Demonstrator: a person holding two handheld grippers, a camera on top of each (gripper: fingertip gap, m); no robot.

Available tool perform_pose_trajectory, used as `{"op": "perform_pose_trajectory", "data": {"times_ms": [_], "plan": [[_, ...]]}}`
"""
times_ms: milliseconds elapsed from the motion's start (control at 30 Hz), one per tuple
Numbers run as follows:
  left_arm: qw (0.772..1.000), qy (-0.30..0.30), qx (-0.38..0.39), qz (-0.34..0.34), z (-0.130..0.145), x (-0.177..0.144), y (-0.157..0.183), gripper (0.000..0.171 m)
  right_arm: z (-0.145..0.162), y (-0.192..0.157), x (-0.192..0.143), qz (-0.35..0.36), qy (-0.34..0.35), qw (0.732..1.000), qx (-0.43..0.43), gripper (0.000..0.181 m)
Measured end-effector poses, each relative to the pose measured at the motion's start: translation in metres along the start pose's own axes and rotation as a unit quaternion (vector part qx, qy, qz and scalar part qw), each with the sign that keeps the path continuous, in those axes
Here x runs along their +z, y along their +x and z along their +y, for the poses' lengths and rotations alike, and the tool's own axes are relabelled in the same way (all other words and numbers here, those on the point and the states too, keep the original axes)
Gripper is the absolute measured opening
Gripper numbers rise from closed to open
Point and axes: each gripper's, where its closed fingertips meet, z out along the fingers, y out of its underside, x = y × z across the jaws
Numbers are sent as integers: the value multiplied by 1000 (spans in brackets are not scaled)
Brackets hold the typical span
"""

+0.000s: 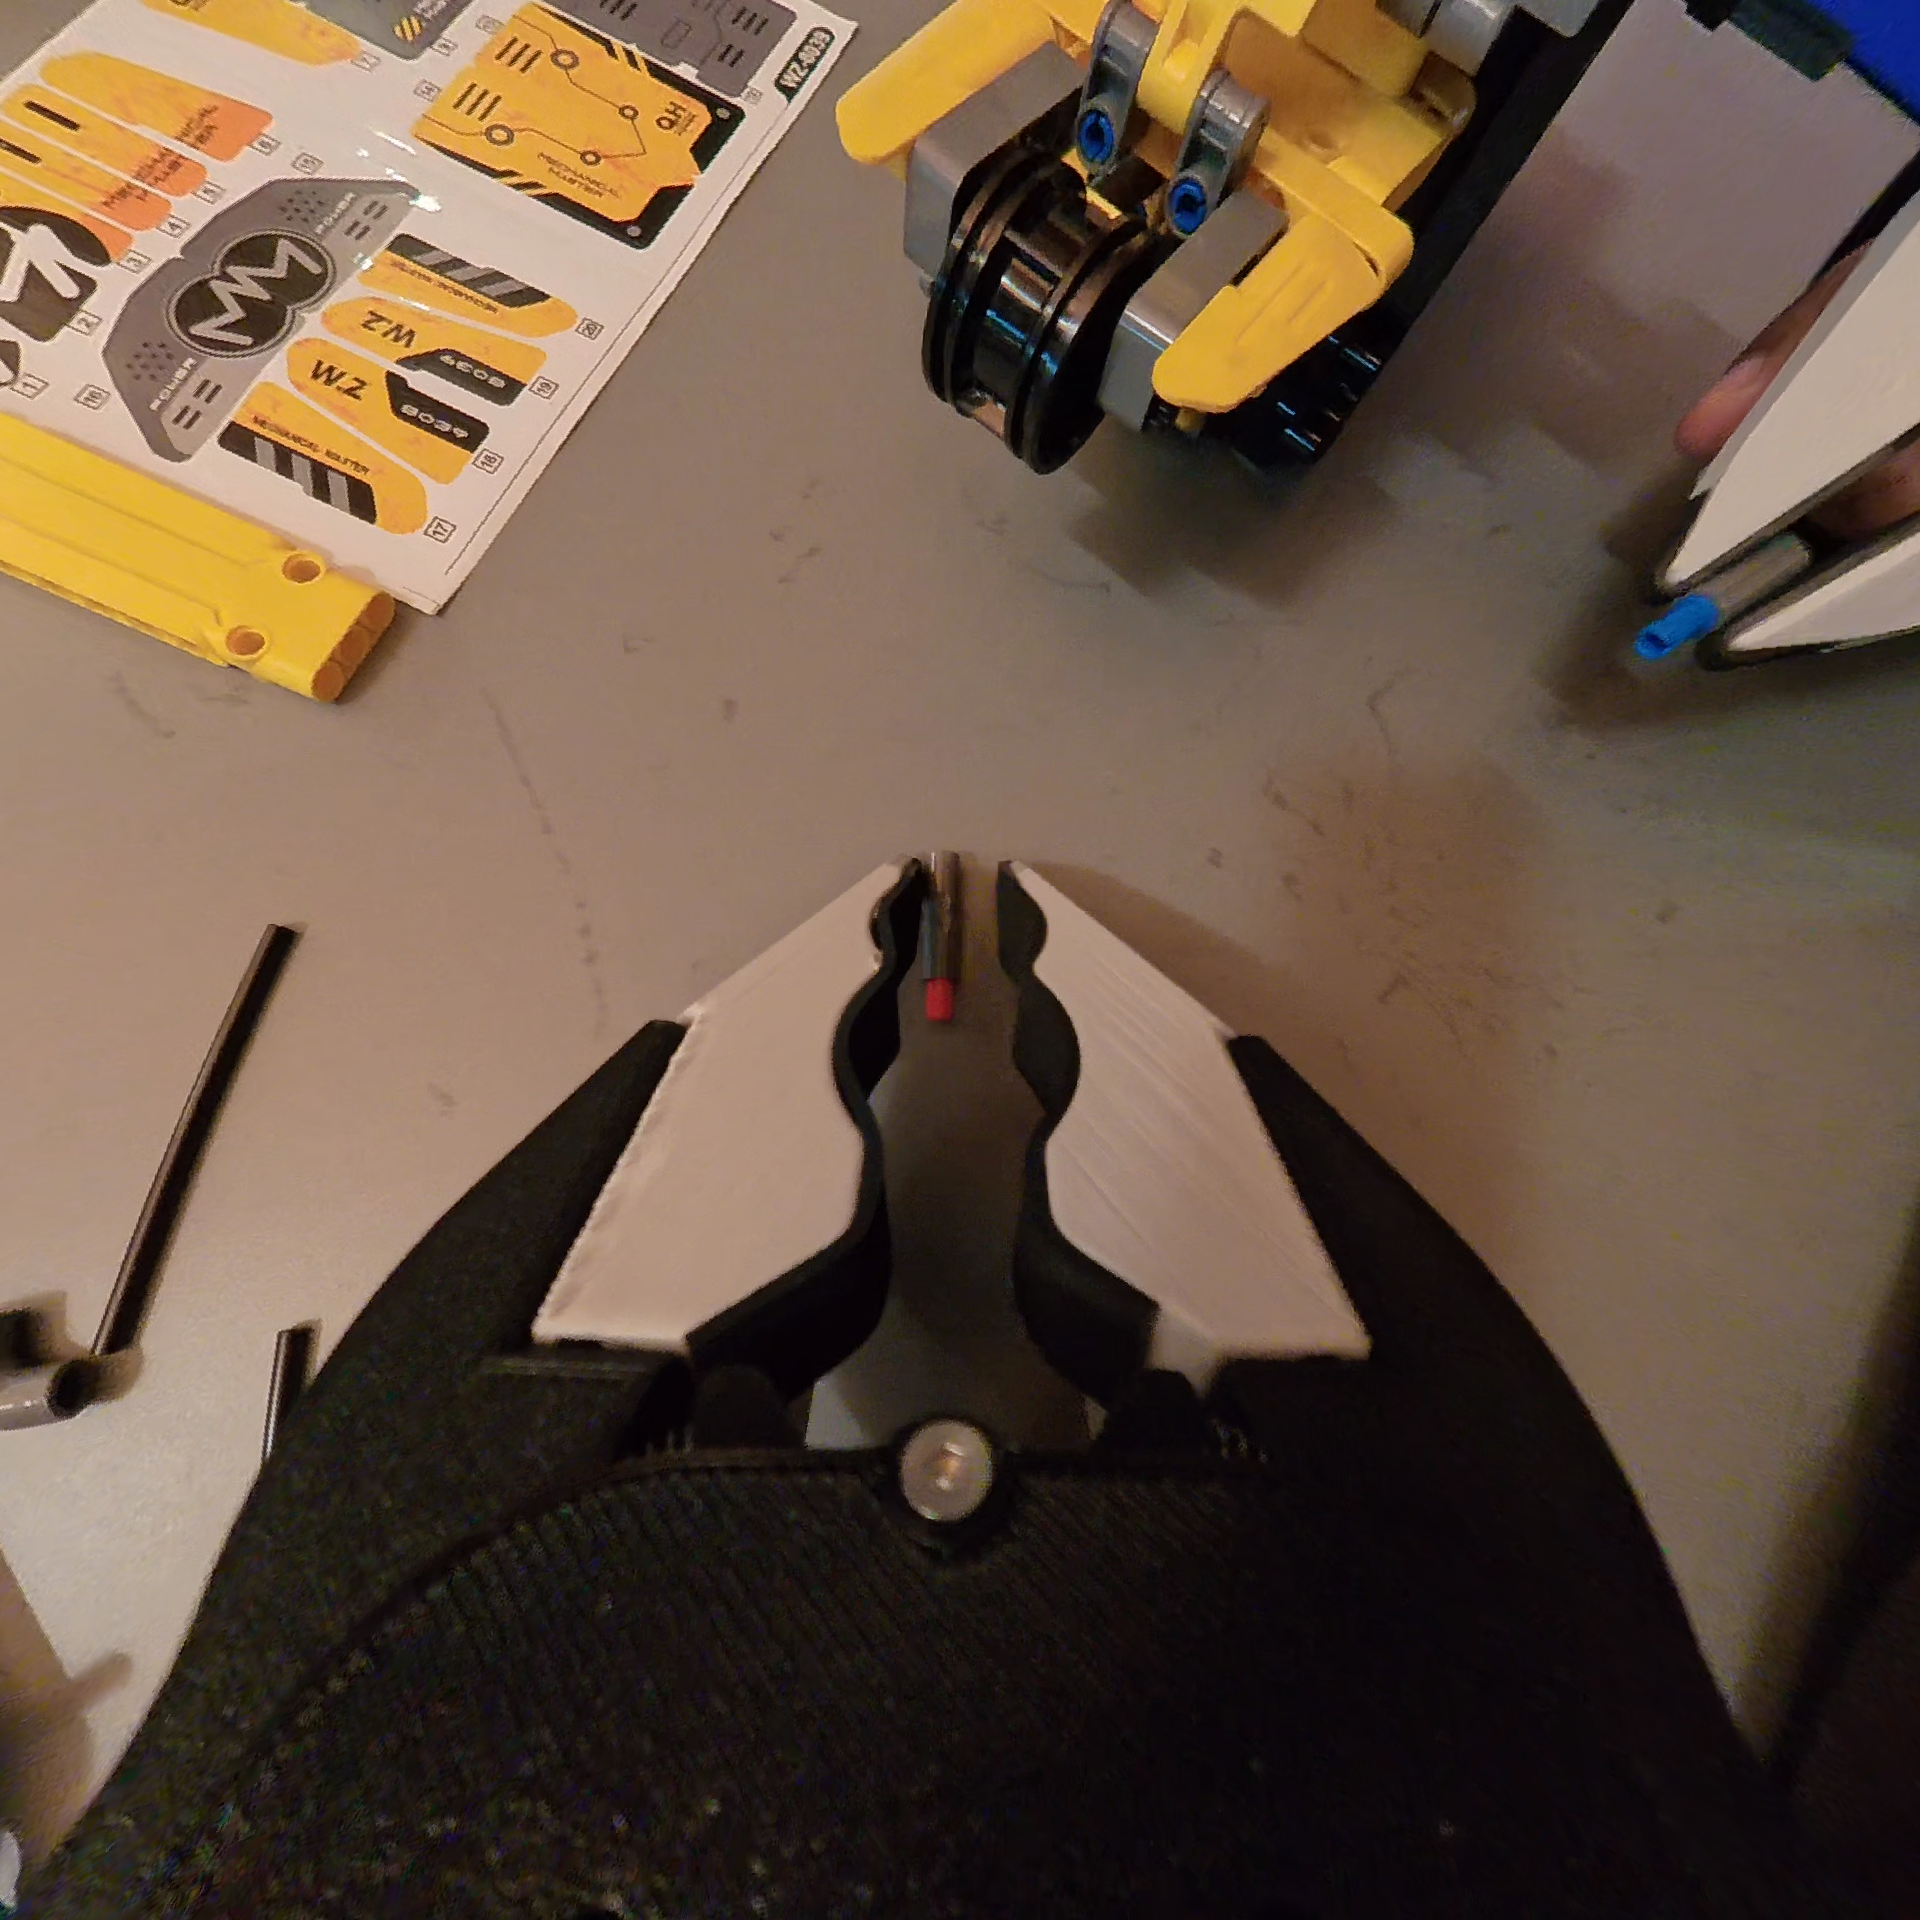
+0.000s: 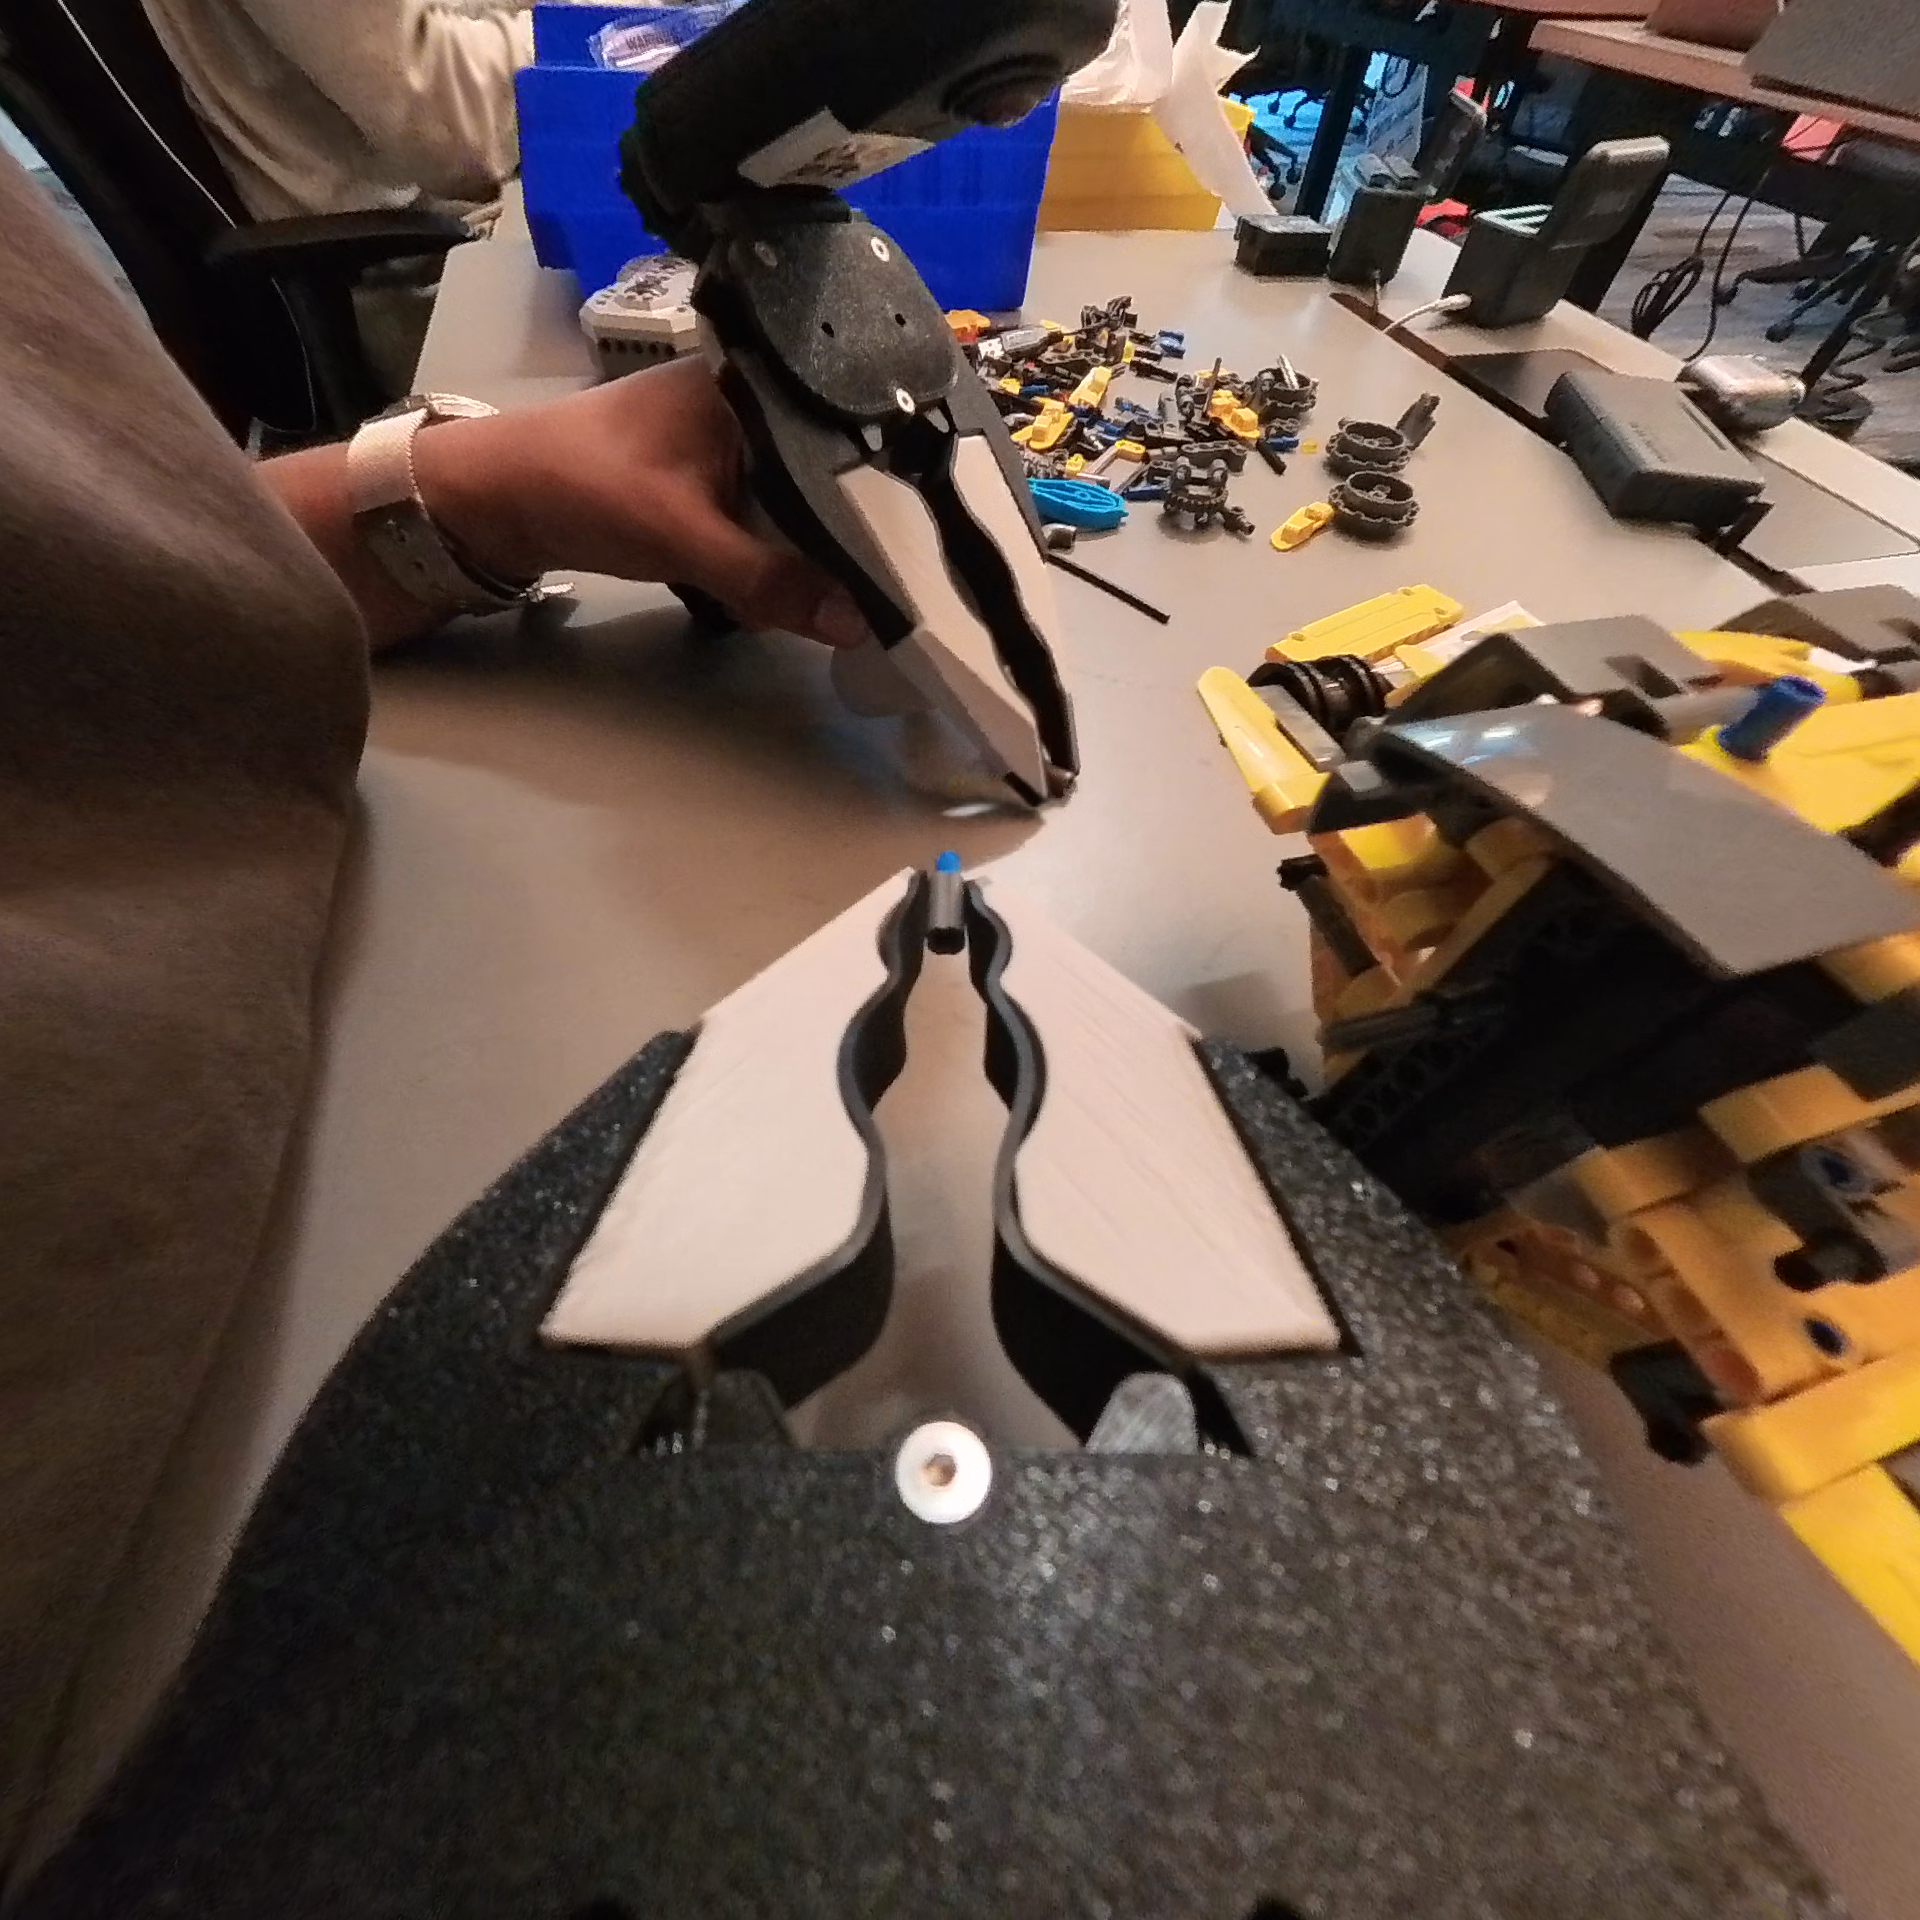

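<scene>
Left wrist view: the left tongs point(image 1: 951, 883) are seen pointed down at the grey counter point(image 1: 1143, 727), their tips drawn nearly together around a small dark pin with a red end point(image 1: 940, 951). The pin lies along the left fingertip, while a narrow gap is left on the right side, so whether it is firmly pinched cannot be told. A thin black axle point(image 1: 192, 1138) lies on the counter well to the left, and a grey connector piece point(image 1: 47, 1392) sits at its lower end. A sticker sheet point(image 1: 312, 260) is spread at the upper left, with a long yellow panel point(image 1: 187, 582) resting on its lower edge. A yellow and black brick-built vehicle point(image 1: 1132, 239) stands ahead, a black wheel at its front.

At the right edge of that view the right tongs point(image 1: 1704, 623) are seen closed on a grey pin with a blue tip point(image 1: 1673, 629).

In the right wrist view the right tongs point(image 2: 945, 894) are clamped on the same pin point(image 2: 945, 904), blue end pointing forward. Just ahead, the left tongs point(image 2: 1044, 790) are held by a hand point(image 2: 623, 509) with a wristband, tips at the counter surface. The vehicle point(image 2: 1558, 935) sits close on the right. Loose small parts point(image 2: 1195, 416) are scattered farther back, in front of a blue bin point(image 2: 935, 218).
</scene>
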Motion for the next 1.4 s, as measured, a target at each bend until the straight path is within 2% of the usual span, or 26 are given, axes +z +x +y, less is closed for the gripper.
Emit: {"op": "perform_pose_trajectory", "data": {"times_ms": [133, 333, 467, 600, 733, 767, 833, 933, 1067, 1200, 1267, 1400], "plan": [[1000, 1, 2, 11, 1, -1, 4, 21, 2, -1, 0, 4, -6, 1000, -8, 7], [1000, 10, 15, 7, -1, -3, 6, 22, 4, -2, -2, 16, -10, 1000, -22, 6], [994, 91, 53, -40, -20, -22, 1, 24, 0, 0, -5, 23, 5, 999, -21, 6], [973, 203, 48, -101, -47, -68, -16, 26, -2, 0, -6, 30, 10, 999, -26, 6], [941, 282, 35, -185, -69, -139, -49, 28, -11, -2, -6, 37, 38, 998, -31, 6], [935, 291, 29, -203, -73, -158, -59, 30, -16, -4, -5, 35, 50, 998, -27, 6], [925, 311, 5, -219, -85, -194, -77, 46, -26, -12, 1, 22, 68, 997, -21, 6], [918, 338, -37, -205, -100, -234, -97, 53, -42, -24, 20, -2, 76, 997, -27, 7], [887, 379, -63, -255, -97, -272, -127, 52, -78, -45, 56, -46, 87, 995, -24, 6], [868, 399, -90, -283, -68, -287, -150, 50, -103, -52, 100, -59, 62, 996, -25, 6], [861, 420, -104, -268, -62, -293, -158, 50, -108, -49, 126, -59, 39, 997, -20, 6], [865, 423, -125, -238, -52, -288, -170, 50, -107, -30, 176, -49, -5, 999, 15, 6]]}}
